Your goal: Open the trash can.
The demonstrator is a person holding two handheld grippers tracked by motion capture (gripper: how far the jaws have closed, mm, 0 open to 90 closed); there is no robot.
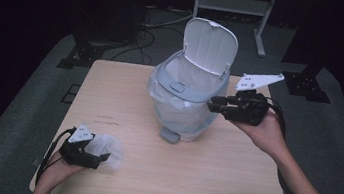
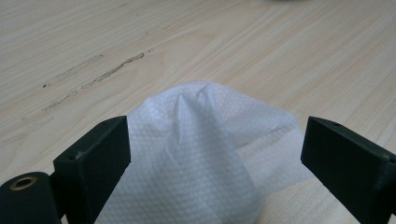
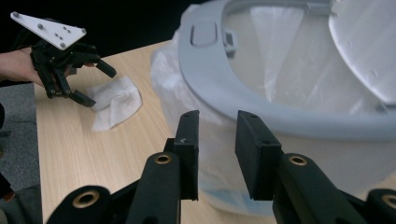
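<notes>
One tissue [image 2: 196, 154] lies between the left gripper [image 1: 85, 155] fingers, apart — right gripper [image 3: 217, 149] fingers apart, empty; one bin [image 1: 187, 99].

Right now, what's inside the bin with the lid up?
The bin has a clear plastic liner bag hanging inside, and its lid stands open. The bottom is hidden by the rim, so I cannot tell whether any rubbish lies there.

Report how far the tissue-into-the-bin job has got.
Done: the bin is lined and its lid stands open. In hand: the left gripper straddles the crumpled tissue on the table, jaws open, not gripping. The right gripper waits by the rim, holding nothing. Left: grasp, carry, drop in.
</notes>
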